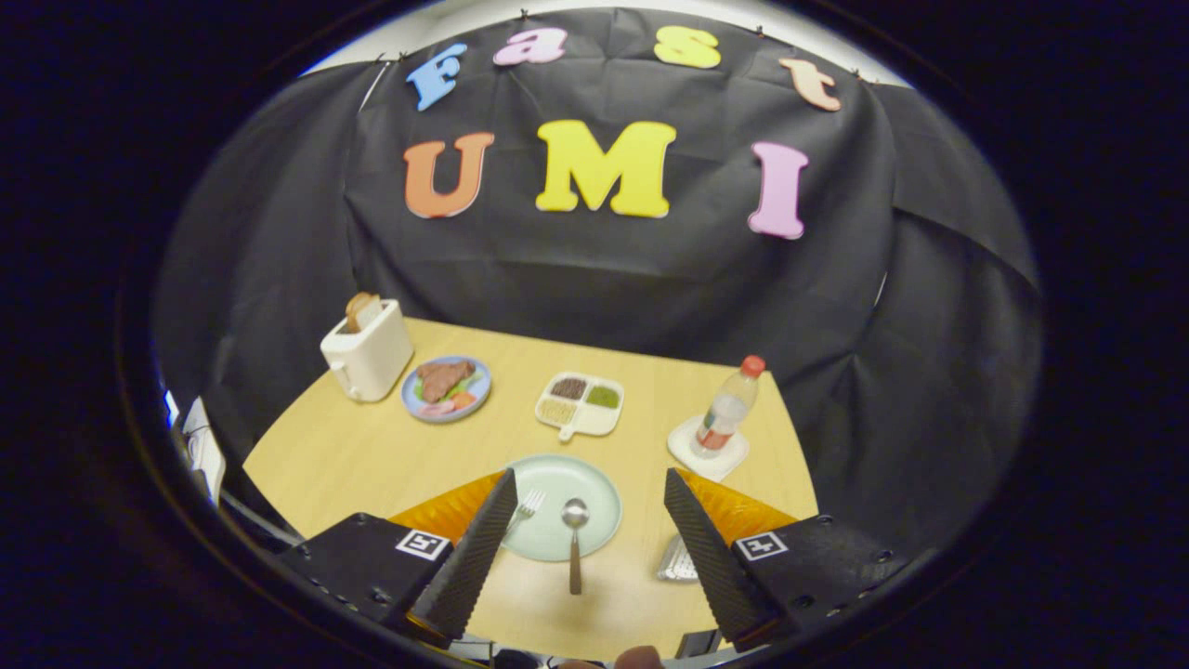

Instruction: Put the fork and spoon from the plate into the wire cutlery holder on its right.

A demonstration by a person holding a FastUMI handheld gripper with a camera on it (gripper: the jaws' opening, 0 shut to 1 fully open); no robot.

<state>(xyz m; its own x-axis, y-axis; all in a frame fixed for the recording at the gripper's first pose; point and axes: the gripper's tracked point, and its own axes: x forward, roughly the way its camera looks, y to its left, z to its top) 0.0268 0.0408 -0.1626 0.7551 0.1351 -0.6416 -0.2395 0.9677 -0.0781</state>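
The gripper [588, 520] hovers with fingers spread wide, gripping nothing. Between them, near the wooden table's [372, 446] front edge, sits the pale green round plate [594, 483] bearing a silver fork [528, 507] and silver spoon [575, 539]. The wire cutlery holder [676, 561] peeks beside the right finger.

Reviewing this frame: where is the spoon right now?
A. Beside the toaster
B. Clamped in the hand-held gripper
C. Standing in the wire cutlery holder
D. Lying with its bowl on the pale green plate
D: the spoon lies with its bowl on the plate, handle off the rim, between the open fingers of the hand-held gripper, which touch nothing.
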